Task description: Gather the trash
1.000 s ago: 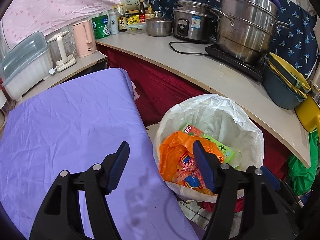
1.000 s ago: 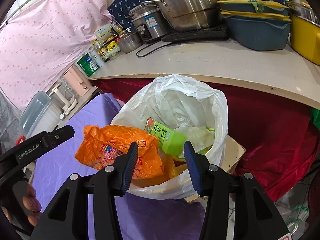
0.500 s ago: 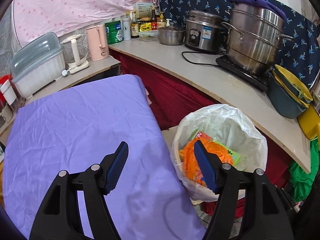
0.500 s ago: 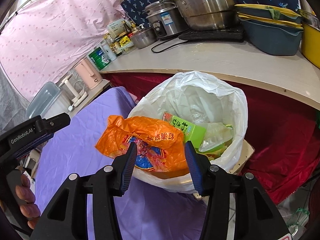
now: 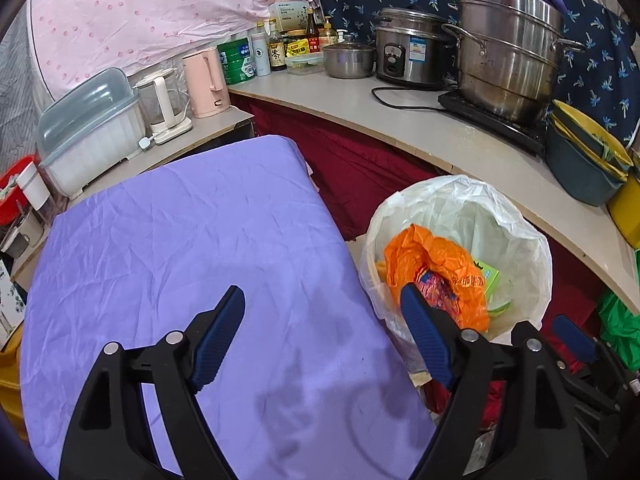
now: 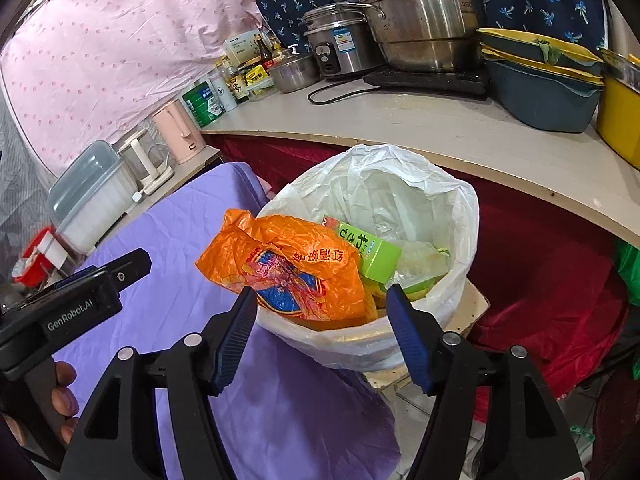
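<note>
**Both tools released above the filled bin**

The right tool (image 6: pixel 320 332) has just been opening; its jaws stand apart with nothing clamped, the orange bag (image 6: pixel 296 268) lying just beyond them on top of the trash. The left tool (image 5: pixel 320 332) has likewise just been opening and is empty, poised over the purple cloth (image 5: pixel 180 240) beside the bin (image 5: pixel 516 232). The orange bag rests at the near rim of the white-lined bin, partly overhanging it, beside a green carton (image 6: pixel 372 250). The step in hand appears to be the release. To do it well, draw the right tool clear without snagging the thin plastic, and check that the overhanging bag does not slide out; a light push inward may be needed. The purple cloth shows no trash left on it. Behind the bin runs a pale counter (image 6: pixel 400 120) with a red skirt, carrying steel pots (image 5: pixel 508 52), a rice cooker (image 5: pixel 412 56), stacked basins (image 6: pixel 540 84), bottles and a pink kettle (image 5: pixel 206 80). A pink sheet (image 5: pixel 140 12) hangs behind.
</note>
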